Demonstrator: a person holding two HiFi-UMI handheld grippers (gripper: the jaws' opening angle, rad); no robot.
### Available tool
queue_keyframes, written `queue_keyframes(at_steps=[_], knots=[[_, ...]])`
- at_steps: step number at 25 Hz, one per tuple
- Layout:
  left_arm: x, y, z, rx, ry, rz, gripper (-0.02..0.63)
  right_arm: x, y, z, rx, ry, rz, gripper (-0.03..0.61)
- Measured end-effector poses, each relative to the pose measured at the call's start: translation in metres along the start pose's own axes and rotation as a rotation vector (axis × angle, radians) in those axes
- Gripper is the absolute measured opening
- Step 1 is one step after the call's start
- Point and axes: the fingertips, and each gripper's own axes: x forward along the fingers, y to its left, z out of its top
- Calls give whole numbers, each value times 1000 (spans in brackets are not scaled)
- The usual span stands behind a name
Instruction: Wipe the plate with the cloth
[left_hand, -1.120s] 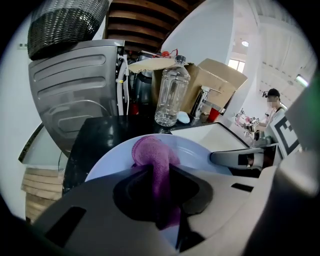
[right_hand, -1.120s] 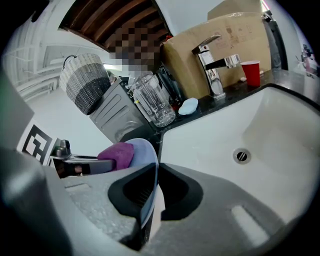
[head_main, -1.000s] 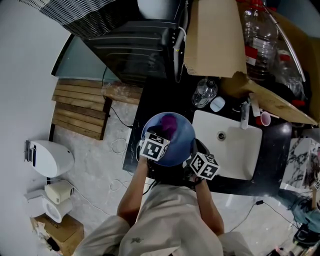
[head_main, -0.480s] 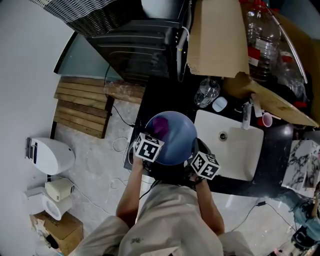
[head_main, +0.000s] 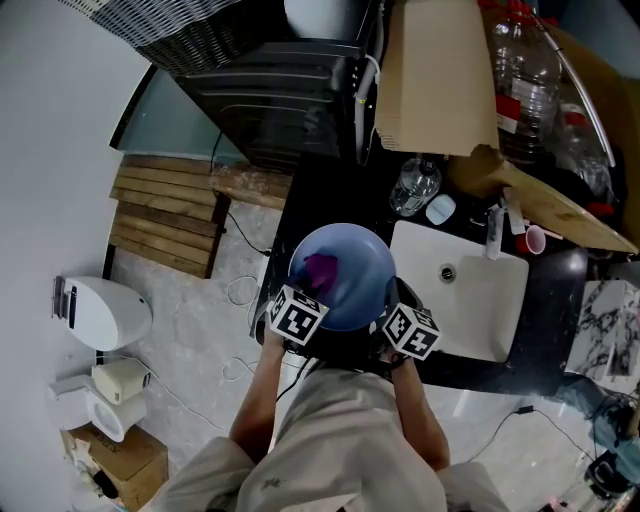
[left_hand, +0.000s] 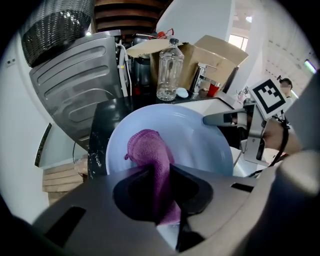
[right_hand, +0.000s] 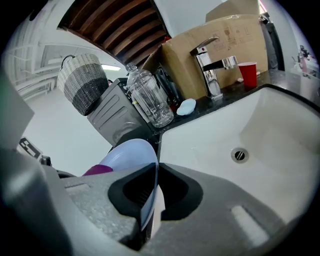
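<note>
Left gripper (left_hand: 162, 200) has its jaws clamped on the purple cloth (left_hand: 147, 150), whose free, bunched end lies pressed on the face of the pale blue plate (left_hand: 200, 145). Right gripper (right_hand: 150, 200) has its jaws closed on the plate's thin rim, gripping it at about 4 o'clock in the head view, while the left gripper comes in over the rim at about 7 o'clock. The plate is held in the air above the dark counter (head_main: 320, 195), with the white sink (head_main: 470, 300) at its 3 o'clock. I judge the wiping to be under way rather than done: the cloth is in contact at roughly 9 o'clock on the plate's face, and the middle and the 1-to-3 o'clock part lie bare beside it, so those areas may be left to cover. The plate is round, shallow and smooth, with an even matte sheen; no smear, crumb or drop shows on it, though how clean it is cannot be told.
</note>
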Motion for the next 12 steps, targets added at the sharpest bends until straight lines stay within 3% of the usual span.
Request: queue_keyframes(at_steps=[12], knots=[[6,-45,-6,62,44,-91,60,1,-1,0,13,-6,-2,20]])
